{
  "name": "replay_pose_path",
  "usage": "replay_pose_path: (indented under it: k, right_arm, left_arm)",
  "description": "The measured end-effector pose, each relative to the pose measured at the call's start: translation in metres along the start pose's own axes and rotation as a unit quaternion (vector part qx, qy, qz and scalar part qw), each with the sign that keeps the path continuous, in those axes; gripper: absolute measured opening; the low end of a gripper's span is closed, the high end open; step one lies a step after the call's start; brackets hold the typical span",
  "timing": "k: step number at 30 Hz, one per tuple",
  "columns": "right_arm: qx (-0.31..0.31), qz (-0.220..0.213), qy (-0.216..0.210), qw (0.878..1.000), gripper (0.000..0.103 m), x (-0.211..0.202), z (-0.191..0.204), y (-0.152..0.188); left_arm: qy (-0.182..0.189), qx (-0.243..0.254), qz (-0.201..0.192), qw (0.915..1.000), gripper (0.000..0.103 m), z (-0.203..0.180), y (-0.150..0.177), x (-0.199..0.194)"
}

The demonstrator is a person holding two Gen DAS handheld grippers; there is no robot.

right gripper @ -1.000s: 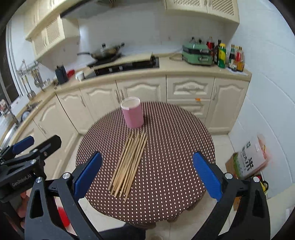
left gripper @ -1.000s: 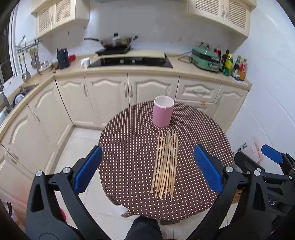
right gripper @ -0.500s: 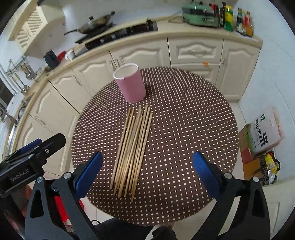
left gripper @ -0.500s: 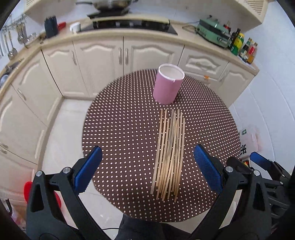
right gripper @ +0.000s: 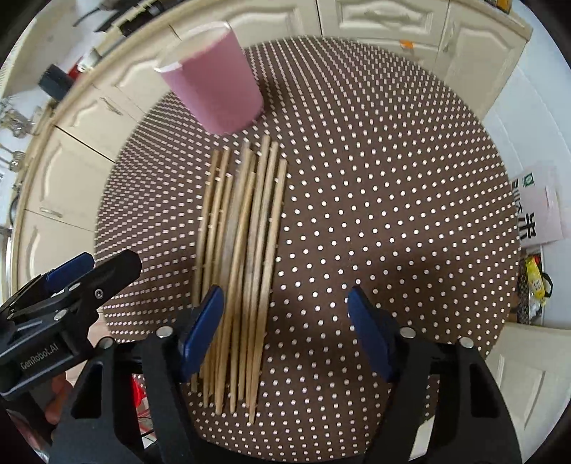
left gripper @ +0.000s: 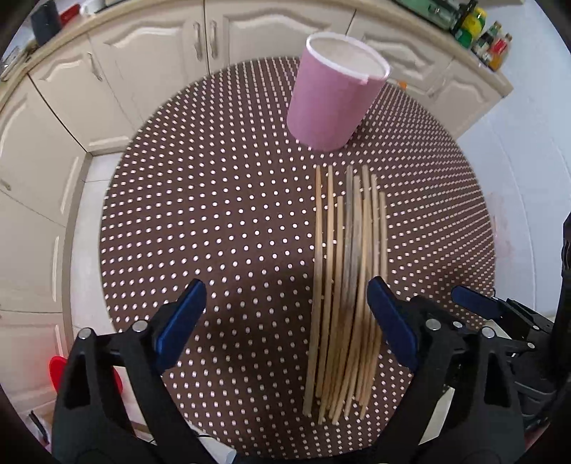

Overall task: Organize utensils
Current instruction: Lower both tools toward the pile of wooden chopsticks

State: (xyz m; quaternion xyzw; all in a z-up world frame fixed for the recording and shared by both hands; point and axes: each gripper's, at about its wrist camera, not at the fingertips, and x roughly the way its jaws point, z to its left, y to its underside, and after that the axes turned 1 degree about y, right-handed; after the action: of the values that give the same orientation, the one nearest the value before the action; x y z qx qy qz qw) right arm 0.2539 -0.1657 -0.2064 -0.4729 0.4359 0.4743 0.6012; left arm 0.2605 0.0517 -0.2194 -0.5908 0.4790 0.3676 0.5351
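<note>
Both grippers (left gripper: 285, 314) (right gripper: 283, 321) closing (empty); one cup (left gripper: 332, 103), ten-odd chopsticks (left gripper: 348, 285).

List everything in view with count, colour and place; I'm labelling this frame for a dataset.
chopsticks: about ten, tan, lying side by side on the table
cup: one, pink, upright just beyond the chopsticks' far ends
table: one, round, brown cloth with white dots
cabinets: cream, behind the table
bottles: several, mixed colours, counter at far right
box: one, pinkish, floor right of table
left tool: black with blue pads, closing, nothing between
right tool: same, closing over the chopsticks' near ends
</note>
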Motion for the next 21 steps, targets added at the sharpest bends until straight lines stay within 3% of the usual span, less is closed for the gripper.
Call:
replay_pose_path:
  k: [4, 12, 21]
  right_arm:
    - [0.01, 0.028, 0.026, 0.999, 0.06, 0.017, -0.005, -0.013]
    - [0.024, 0.051, 0.031, 0.998, 0.055, 0.039, -0.011, -0.037]
    - [0.014, 0.062, 0.054, 0.997, 0.052, 0.064, 0.01, -0.053]
  left_arm:
    - [-0.002, 0.003, 0.027, 0.9996, 0.089, -0.002, -0.012, 0.022]
    - [-0.027, 0.013, 0.051, 0.9982, 0.087, -0.003, -0.027, 0.05]
    - [-0.034, -0.002, 0.08, 0.9962, 0.081, 0.002, -0.038, 0.07]
